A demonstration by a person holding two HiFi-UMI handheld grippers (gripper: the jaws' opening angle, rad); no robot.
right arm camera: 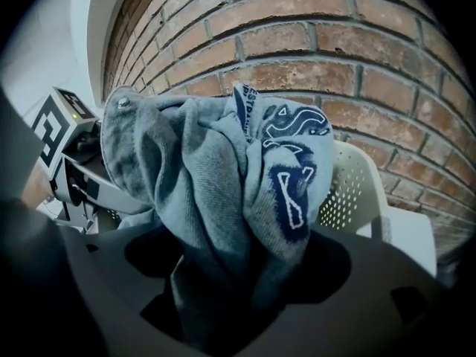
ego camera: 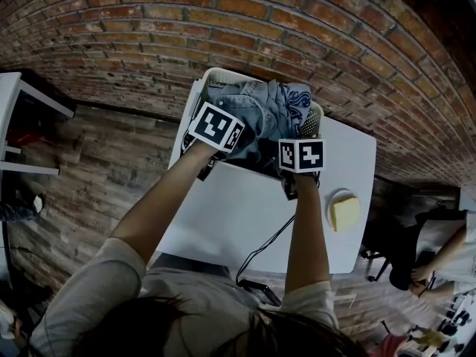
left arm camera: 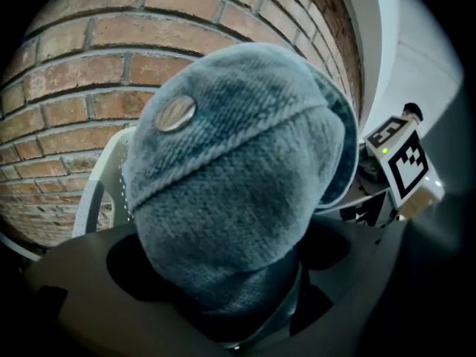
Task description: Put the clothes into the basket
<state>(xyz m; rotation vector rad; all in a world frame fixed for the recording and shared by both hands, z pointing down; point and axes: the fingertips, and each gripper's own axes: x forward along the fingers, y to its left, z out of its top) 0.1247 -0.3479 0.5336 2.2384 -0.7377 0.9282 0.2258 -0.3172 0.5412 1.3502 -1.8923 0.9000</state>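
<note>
The left gripper (left arm camera: 223, 311) is opening its 2 jaws, denim clothes (left arm camera: 238, 192) bunched loosely between them; the right gripper (right arm camera: 230, 311) opens likewise around that bundle, white basket (right arm camera: 358, 192) just beyond both

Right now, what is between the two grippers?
Bunched denim clothes over the basket, seen in the head view. The left gripper and right gripper are opening, with cloth between each one's jaws.

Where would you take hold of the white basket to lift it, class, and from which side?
Grip the bare rim of the white basket at its far left corner, coming down from above. That rim is a thin raised lip jaws can straddle, while the denim clothes heaped inside hide the near edge.
</note>
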